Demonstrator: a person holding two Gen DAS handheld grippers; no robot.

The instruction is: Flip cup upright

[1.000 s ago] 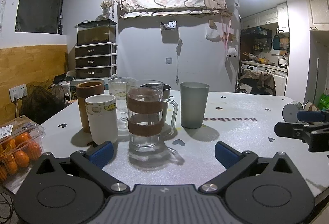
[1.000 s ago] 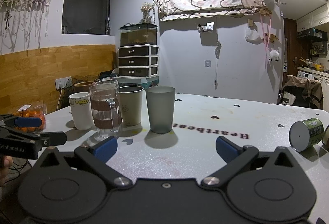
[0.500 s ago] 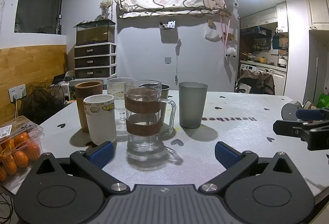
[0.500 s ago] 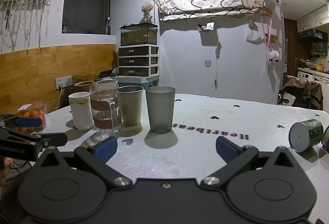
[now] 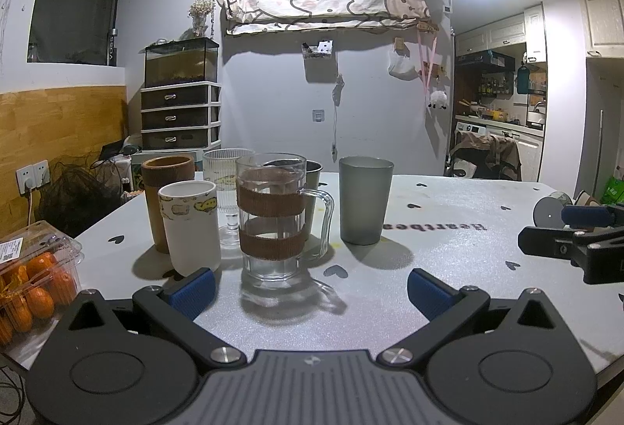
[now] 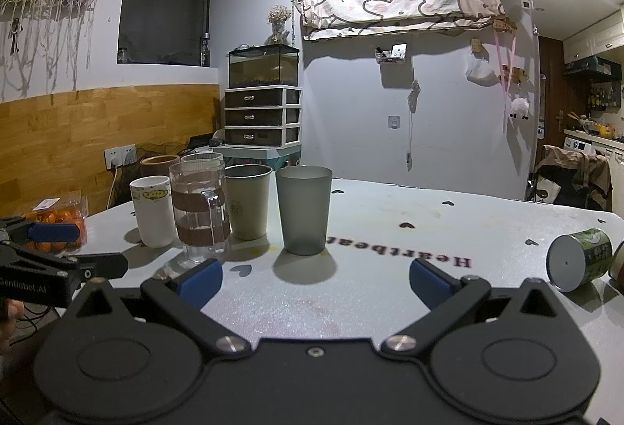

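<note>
A green-patterned cup [image 6: 579,258] lies on its side at the table's right edge, its grey base facing me; it also shows in the left wrist view [image 5: 550,209], partly hidden behind the right gripper. Several cups stand upright at the left: a grey tumbler [image 6: 303,214] [image 5: 365,199], a glass mug with brown bands [image 5: 275,217] [image 6: 201,211], a white cup [image 5: 190,227] [image 6: 153,210]. My left gripper [image 5: 310,290] is open and empty, in front of the glass mug. My right gripper [image 6: 315,278] is open and empty, in front of the grey tumbler.
A metal cup [image 6: 248,205], a ribbed glass [image 5: 227,183] and a brown cup [image 5: 165,187] stand behind the group. A plastic box of oranges [image 5: 29,280] sits at the table's left edge. Another lying object [image 6: 617,261] shows beside the green cup.
The left wrist view has shifted slightly, so the cups sit a little lower and to the left. The right gripper has barely moved. Both stay open.
</note>
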